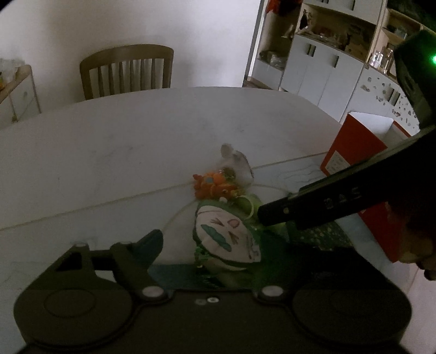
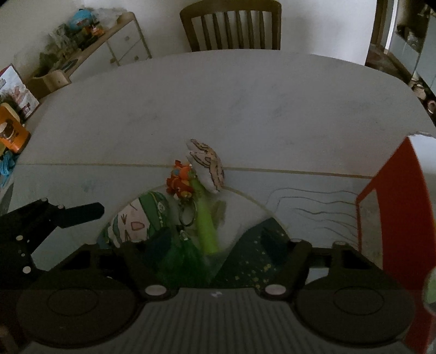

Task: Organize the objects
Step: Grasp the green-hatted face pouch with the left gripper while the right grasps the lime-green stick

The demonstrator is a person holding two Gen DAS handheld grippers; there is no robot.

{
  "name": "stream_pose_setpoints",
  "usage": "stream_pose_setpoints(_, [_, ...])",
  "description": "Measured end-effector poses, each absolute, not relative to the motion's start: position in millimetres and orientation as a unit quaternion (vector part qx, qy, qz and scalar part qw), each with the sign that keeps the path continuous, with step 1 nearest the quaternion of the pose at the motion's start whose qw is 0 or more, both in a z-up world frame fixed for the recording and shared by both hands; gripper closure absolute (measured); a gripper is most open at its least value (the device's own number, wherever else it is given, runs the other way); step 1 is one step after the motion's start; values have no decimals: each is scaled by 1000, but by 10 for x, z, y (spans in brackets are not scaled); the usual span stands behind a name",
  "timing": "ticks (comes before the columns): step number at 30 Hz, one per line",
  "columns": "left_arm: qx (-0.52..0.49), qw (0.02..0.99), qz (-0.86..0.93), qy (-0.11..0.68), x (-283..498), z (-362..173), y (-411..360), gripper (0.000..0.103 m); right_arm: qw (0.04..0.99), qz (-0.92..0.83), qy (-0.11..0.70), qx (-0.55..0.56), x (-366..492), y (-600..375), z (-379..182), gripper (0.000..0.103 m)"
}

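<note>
**Two hand-held grippers hanging over a small heap of toys**

Dim light is making much of the scene hard to read. Three soft things are lying bunched together on the white desk [image 2: 245, 89]: a round green-edged cushion [image 1: 227, 237] with a drawn face, an orange plush [image 1: 211, 186] touching its far side, and a pale grey plush [image 1: 235, 164] just beyond that. A metal keyring [image 2: 188, 215] and a bright green stick [image 2: 205, 220] are lying among them; how they are attached is not clear.

The left hand-held gripper [image 1: 215, 256] is hanging low over the cushion. Only its left finger is showing plainly; the right one is lost in shadow behind the cushion, so whether the pads are touching it cannot be told. The jaws are standing apart.

The right hand-held gripper [image 2: 215, 245] is pointing down at the near end of the green stick, jaws apart, with dark fingers [image 2: 147, 250] either side; contact cannot be made out. Something dark green with pale specks is lying below it, unidentifiable.

One red box [image 1: 351, 147] is standing at the desk's right edge, cut off by the frame. One wooden chair [image 2: 231, 26] is standing behind the desk. A cabinet [image 2: 117, 40] at the far left is holding blurred clutter.
</note>
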State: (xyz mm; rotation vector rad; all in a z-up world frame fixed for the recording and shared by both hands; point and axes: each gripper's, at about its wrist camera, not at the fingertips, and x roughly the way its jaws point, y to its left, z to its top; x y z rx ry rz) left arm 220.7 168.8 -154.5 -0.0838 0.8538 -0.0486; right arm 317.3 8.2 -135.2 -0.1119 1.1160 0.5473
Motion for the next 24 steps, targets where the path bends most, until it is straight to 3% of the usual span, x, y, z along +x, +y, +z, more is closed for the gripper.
stream_pose_setpoints(10, [-54,904,-54,421,2242,-1593,1683,50,797,260,542,-46,3256,181,-1490,67])
stream_pose_setpoints(21, [-79,900,-63,425,2264,-1620,1765,56,791,267,548,-48,3275,200,-1536,74])
stream_pose_setpoints(24, [-81,899,-63,426,2261,-1624,1777,57,790,270,549,-42,3273,206,-1535,80])
